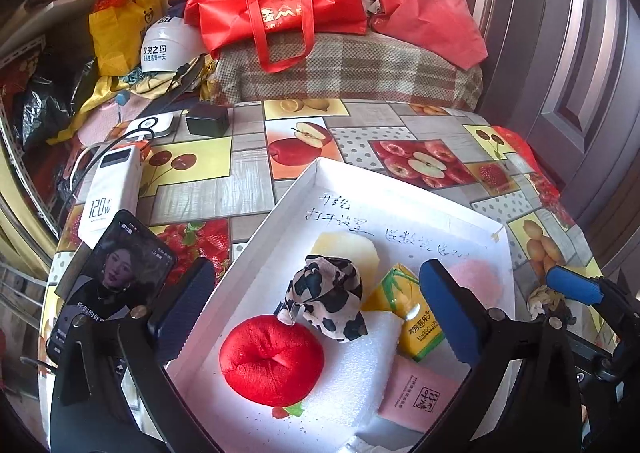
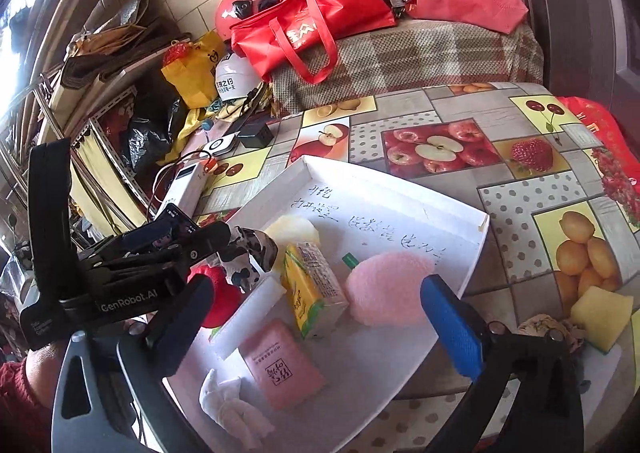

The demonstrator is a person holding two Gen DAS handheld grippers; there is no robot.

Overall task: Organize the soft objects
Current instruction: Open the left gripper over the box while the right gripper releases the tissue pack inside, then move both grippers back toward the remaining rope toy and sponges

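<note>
**A:** Both hand-held grippers hang over the shallow white cardboard tray [image 1: 404, 189] on the fruit-print oilcloth table [image 1: 248, 177]. The left gripper [image 1: 320, 313] stands spread wide, nothing between its jaws; the right gripper [image 2: 320, 317] is spread too, and empty.

**B:** And the soft things?

**A:** Most lie in the tray: a red plush apple-shaped cushion [image 1: 272, 361], a black-and-white cow-print fabric bundle [image 1: 328, 301] touching it, a white foam block [image 1: 360, 365], a round pink foam pad [image 2: 384, 289], a pink tissue packet [image 2: 280, 365], a yellow bamboo-print tissue box [image 2: 312, 289]. A yellow sponge [image 2: 600, 317] sits outside on the table, beside a crumpled beige cloth [image 2: 544, 327].

**B:** What could go wrong?

**A:** Crowding, chiefly. The cushion, bundle and foam press together, so jaws coming down on one may drag a neighbour along. The light tray could slide or tip if a finger catches its low wall.

**B:** Anything else?

**A:** The two grippers hang near each other and could collide over the tray. To the left, a black smartphone [image 1: 112, 281] and a white power bank [image 1: 108, 193] lie just beside the tray's edge; a wide swing could knock them.
</note>
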